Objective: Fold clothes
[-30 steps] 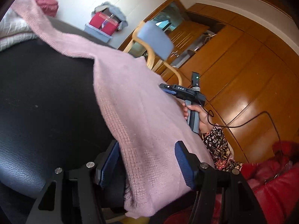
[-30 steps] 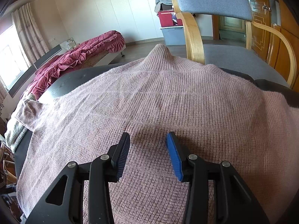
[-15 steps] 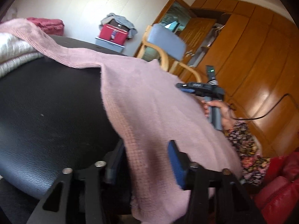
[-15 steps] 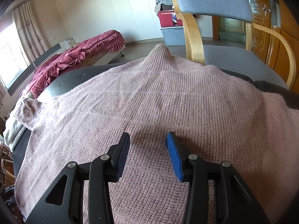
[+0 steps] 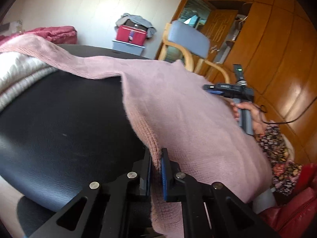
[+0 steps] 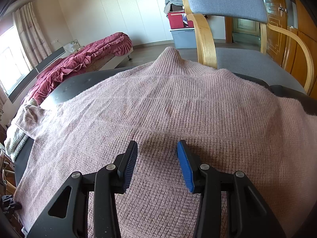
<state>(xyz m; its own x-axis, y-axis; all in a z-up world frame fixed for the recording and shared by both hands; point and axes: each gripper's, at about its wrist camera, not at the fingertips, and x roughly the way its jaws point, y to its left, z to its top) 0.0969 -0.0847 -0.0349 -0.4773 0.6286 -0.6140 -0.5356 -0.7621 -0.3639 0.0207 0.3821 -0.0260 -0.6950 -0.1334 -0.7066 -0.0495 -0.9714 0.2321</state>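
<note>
A pink knit sweater (image 6: 178, 109) lies spread flat over a black round table (image 6: 79, 81), collar toward the far chair. In the left wrist view the sweater (image 5: 178, 109) hangs over the table (image 5: 59, 119) edge. My left gripper (image 5: 156, 158) has its jaws closing on the sweater's side edge near the hem, and the pads press the knit between them. My right gripper (image 6: 156, 154) hovers half open just above the lower middle of the sweater with nothing between its fingers. It also shows in the left view as the right gripper (image 5: 214, 89), held by a hand (image 5: 247, 111).
A wooden chair with grey cushions (image 6: 223, 6) stands behind the table. A folded white knit pile (image 5: 17, 75) sits at the table's left under a sleeve. A bed with a red cover (image 6: 79, 59), a red box on a grey bin (image 5: 130, 33), wooden wardrobes (image 5: 277, 49) and a red sofa (image 5: 293, 208) surround it.
My left gripper's jaws went from wide open around the sweater's edge to pinched on it, and the left gripper tilted. The right gripper and the sweater under it stayed still.
</note>
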